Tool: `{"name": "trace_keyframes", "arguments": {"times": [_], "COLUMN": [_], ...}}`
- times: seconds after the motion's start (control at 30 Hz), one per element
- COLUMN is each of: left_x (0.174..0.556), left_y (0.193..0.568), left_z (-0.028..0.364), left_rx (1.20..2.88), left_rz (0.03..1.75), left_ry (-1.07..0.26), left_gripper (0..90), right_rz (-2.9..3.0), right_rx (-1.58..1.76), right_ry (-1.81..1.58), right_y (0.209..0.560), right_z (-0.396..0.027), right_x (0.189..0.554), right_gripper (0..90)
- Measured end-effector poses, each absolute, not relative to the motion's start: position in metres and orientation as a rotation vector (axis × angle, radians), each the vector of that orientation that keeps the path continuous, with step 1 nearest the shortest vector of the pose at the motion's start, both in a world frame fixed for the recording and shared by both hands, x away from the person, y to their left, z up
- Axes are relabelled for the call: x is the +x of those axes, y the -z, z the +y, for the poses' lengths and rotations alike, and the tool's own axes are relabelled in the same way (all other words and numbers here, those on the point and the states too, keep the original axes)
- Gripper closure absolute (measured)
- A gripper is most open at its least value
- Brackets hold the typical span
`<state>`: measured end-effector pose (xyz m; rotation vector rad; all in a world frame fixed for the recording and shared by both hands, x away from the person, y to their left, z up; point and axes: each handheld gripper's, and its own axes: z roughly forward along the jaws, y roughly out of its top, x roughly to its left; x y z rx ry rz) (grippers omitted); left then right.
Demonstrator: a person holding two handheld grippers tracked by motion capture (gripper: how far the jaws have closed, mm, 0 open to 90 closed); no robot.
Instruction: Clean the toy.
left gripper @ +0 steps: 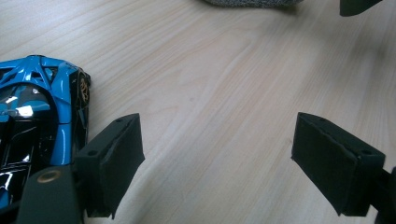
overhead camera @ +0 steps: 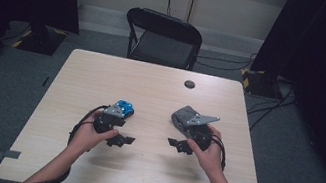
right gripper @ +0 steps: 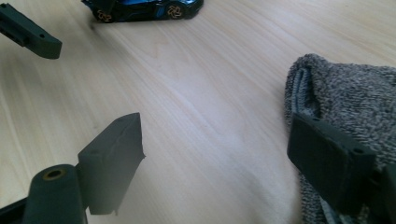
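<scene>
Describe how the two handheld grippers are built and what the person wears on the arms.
Both the left gripper and right gripper are black, each topped by a grey three-cornered plate, with blocky black padded jaws and a trailing black cable. No sleeves show on the forearms.

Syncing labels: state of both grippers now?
Left gripper: jaws open, empty, blue toy car beside it.
Right gripper: jaws open, empty, grey sock beside one jaw.

I log: toy car (left gripper: pixel 37 107), glossy blue plastic; sock (right gripper: pixel 355 102), rough grey knit cloth; tabletop (left gripper: pixel 224 93), smooth matt wood.
</scene>
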<state>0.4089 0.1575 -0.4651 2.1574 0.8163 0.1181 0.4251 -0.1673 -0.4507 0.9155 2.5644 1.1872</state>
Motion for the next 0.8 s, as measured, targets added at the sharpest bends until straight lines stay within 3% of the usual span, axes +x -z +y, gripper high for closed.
{"name": "trace_keyframes", "arguments": {"times": [0.8], "left_x": [0.391], "left_y": [0.479], "left_z": [0.166], "left_rx": [2.178], "left_rz": [0.774], "left_ry": [-0.099], "left_gripper": [16.7], "right_rz": [2.606], "right_rx": [0.897], "right_ry": [-1.174], "right_y": [0.465], "right_z": [-0.182], "right_x": [0.405], "right_gripper": [18.4]}}
